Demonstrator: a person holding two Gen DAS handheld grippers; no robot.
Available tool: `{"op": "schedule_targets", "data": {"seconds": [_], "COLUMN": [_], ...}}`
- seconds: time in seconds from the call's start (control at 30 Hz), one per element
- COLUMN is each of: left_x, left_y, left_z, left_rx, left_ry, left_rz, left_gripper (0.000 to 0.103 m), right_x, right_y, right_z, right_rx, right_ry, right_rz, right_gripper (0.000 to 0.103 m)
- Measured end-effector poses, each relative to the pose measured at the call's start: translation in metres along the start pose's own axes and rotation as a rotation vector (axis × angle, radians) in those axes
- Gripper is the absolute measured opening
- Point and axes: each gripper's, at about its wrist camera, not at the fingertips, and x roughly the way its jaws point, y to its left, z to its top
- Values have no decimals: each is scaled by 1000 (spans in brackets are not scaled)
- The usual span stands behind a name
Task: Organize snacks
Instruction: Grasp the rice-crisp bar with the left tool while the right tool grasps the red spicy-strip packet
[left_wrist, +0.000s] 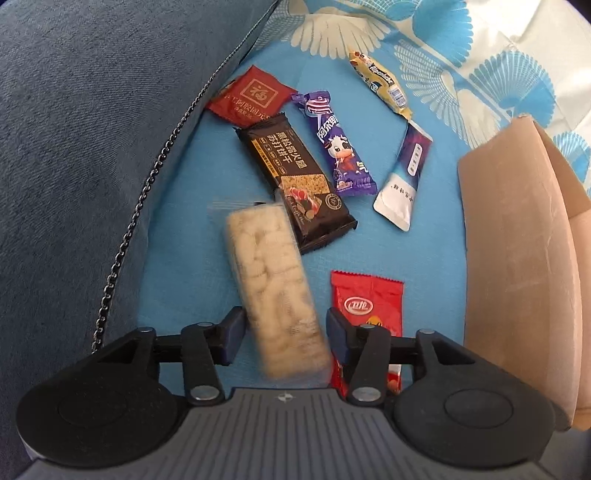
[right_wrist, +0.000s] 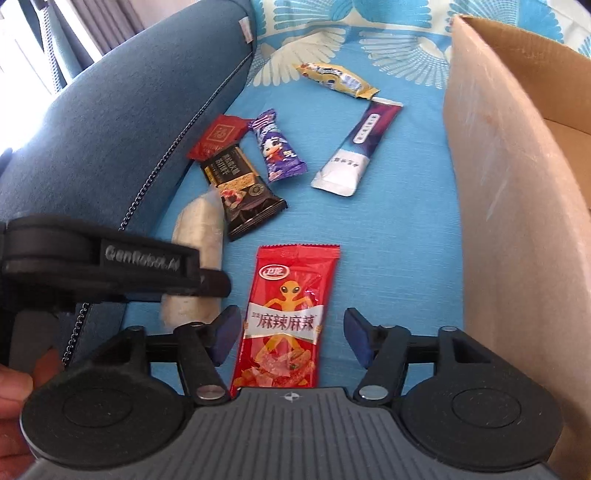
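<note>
**Inspector:** What is each claw doing, and where are the snacks lying from the cardboard box (right_wrist: 498, 184)?

**Operator:** I am holding both claws released. The left gripper (left_wrist: 284, 319) is standing spread around the pale bar (left_wrist: 273, 288), on the side far from the box. A sliver of blue sheet is showing at each pad, so I am judging it as gripping nothing. The right gripper (right_wrist: 291, 315) is straddling the red packet (right_wrist: 291, 288), nearer the box, with its pads well apart from the wrapper's edges.

**Inspector:** Which relation is deciding the coming move?

**Operator:** The long axis, I am judging. Each snack is running lengthways away from its claw, the bar tilting slightly, so the jaws are facing the narrow width. The right hand is sitting closer to the box wall.

**Inspector:** What are you failing to make out?

**Operator:** The bar is showing blurred, and both near ends are disappearing under the claw bodies. The bar's far end is meeting the black cracker pack (left_wrist: 295, 184), and I am not telling which is lying on top. The box interior is mostly hidden. In the right wrist view the other claw's finger is covering part of the bar
</note>
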Motion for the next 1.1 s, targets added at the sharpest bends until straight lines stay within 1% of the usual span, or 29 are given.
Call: {"op": "schedule_targets", "data": {"seconds": [0.03,0.07,0.1,0.23,0.33,0.37,0.43,0.47,0.5,0.57,0.7,0.83,0.93,1.1], "left_x": [1,1,3,5,8,8,9,9,8,6,3,5,6,8], "left_y": [-1,-2,-4,-4,-3,-4,-4,-5,-5,-4,-1,2,2,1], "left_z": [2,2,3,6,7,7,7,7,7,6,5,5,5,5], "left_rx": [-1,0,2,-4,-2,1,11,18,23,20,21,28,31,36], "left_ry": [-2,-4,-6,-6,-5,-5,-5,-6,-8,-19,-34,-11,-5,-2], "left_rz": [4,11,18,40,49,52,59,66,72,80,99,98,99,101], "left_gripper": [54,55,55,55,55,55,53,47,46,43,41,41,43,43], "right_x": [2,5,6,13,14,14,12,10,8,5,-2,4,5,5], "right_y": [3,7,11,18,21,23,26,28,29,28,23,21,25,24], "right_z": [-1,-3,-5,-8,-8,-9,-10,-11,-12,-12,-8,-9,-9,-8], "right_rx": [-21,-47,-76,-149,-181,-197,-221,-233,-245,-235,-185,-167,-188,-177], "right_ry": [10,17,20,32,35,34,29,23,16,1,-30,22,20,20], "right_rz": [1,-12,-32,-107,-126,-131,-122,-119,-121,-131,-150,-143,-149,-143], "right_gripper": [69,72,73,73,73,71,62,53,51,50,49,51,53,54]}}
